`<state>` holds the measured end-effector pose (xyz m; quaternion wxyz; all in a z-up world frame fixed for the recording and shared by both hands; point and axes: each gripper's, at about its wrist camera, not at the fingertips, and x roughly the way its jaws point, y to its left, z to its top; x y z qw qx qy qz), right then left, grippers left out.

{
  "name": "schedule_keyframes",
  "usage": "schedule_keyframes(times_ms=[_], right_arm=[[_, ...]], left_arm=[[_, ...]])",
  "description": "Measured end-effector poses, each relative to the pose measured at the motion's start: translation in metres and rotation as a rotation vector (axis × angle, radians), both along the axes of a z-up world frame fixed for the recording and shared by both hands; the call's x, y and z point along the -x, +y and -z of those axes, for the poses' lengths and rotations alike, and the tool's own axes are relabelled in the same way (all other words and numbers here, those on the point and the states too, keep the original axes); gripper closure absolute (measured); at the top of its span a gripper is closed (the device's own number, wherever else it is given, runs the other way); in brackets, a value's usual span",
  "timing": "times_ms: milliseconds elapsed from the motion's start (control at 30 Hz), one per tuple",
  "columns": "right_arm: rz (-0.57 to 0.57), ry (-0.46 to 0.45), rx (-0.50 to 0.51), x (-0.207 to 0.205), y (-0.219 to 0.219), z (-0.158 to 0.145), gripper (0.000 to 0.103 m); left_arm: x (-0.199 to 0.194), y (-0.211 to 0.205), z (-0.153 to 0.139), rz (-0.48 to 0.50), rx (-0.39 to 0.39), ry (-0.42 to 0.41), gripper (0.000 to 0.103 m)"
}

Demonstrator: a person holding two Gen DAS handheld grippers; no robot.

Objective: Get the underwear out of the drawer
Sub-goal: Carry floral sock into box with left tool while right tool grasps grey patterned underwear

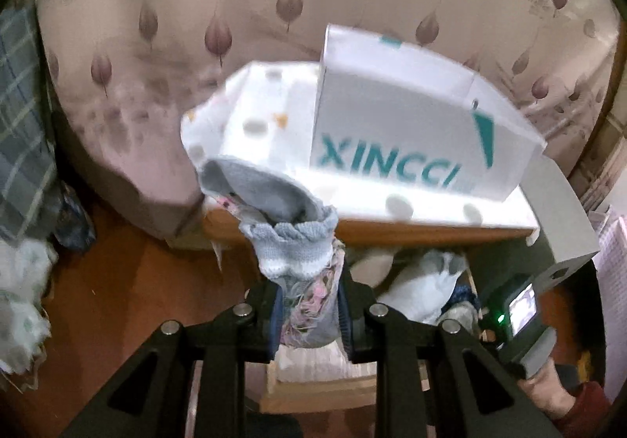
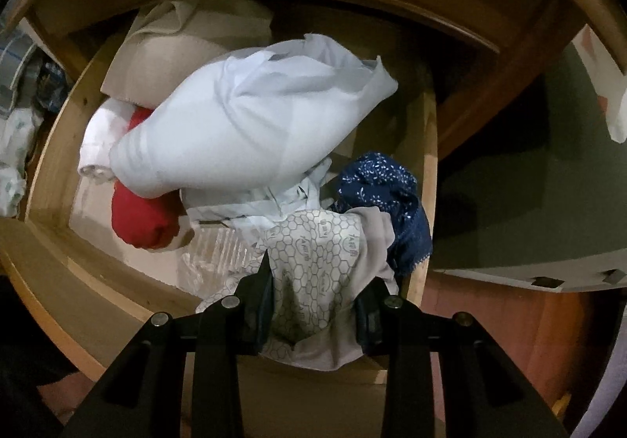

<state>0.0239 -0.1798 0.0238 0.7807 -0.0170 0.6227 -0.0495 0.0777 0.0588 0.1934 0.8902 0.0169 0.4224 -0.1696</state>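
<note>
Underwear is in both my tools now. My right gripper (image 2: 313,304) is clamped on a honeycomb-print pair (image 2: 313,261), which sits over the drawer's front wall (image 2: 98,297) with a navy lace piece (image 2: 388,199) just right of the fingers and a white bundle (image 2: 243,124) ahead. My left gripper (image 1: 309,316) pinches a grey knitted garment (image 1: 290,246), raised before the cabinet top (image 1: 392,230) that carries a white box (image 1: 411,124). I judge this the lift-out step; next calls for raising the right tool clear without snagging the lace.

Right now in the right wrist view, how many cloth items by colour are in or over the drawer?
White or pale: 3
Beige: 1
Red: 1
Navy: 1
Total: 6
</note>
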Motion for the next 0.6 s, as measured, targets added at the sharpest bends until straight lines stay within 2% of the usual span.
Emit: schedule_keyframes(times_ms=[133, 200, 333, 433, 500, 600], right_arm=[[0.021, 0.010, -0.019, -0.003, 0.010, 0.010, 0.073], [0.028, 0.010, -0.027, -0.005, 0.011, 0.009, 0.073], [0.031, 0.009, -0.034, -0.008, 0.008, 0.014, 0.073], [0.036, 0.007, -0.042, -0.008, 0.002, 0.018, 0.073], [0.045, 0.008, -0.051, -0.007, -0.001, 0.026, 0.073], [0.053, 0.007, -0.059, -0.006, -0.007, 0.026, 0.073]], left_arm=[[-0.009, -0.006, -0.046, 0.027, -0.028, -0.068, 0.080], [-0.015, -0.009, -0.068, 0.055, -0.013, -0.083, 0.080], [-0.036, -0.035, -0.104, 0.107, -0.045, -0.133, 0.080], [-0.058, -0.056, -0.119, 0.158, -0.031, -0.108, 0.080], [-0.074, -0.072, -0.123, 0.171, -0.053, -0.109, 0.080], [-0.093, -0.092, -0.121, 0.187, -0.059, -0.095, 0.080]])
